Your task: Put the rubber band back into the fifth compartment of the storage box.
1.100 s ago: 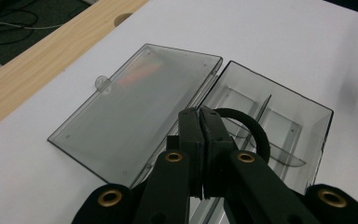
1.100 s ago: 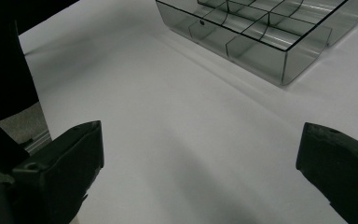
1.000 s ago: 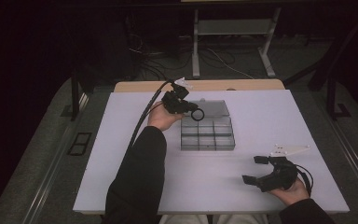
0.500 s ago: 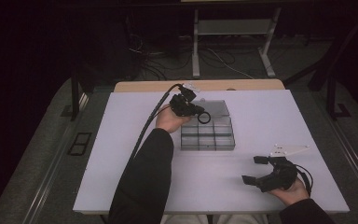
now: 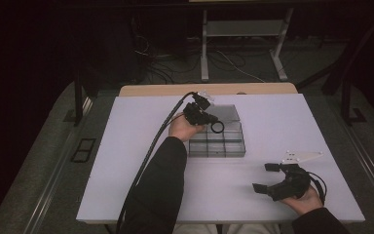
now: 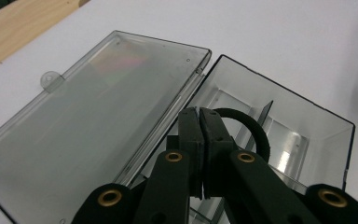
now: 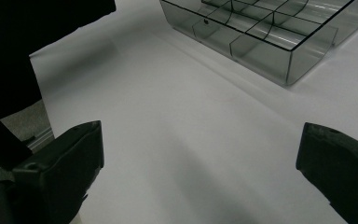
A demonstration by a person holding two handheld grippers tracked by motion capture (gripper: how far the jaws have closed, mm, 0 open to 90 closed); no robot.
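Left gripper [image 5: 213, 122], jaws clenched on a thin black rubbery ring [image 6: 251, 130], above the clear plastic compartment box [image 5: 233, 146] near the desk's [image 5: 126, 161] far edge; right gripper [image 5: 268, 178] released, near front-right corner.

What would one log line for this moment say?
left hand-held gripper: shut on black ring, over open clear compartment box | lid: laid flat | right hand-held gripper: open, idle on table
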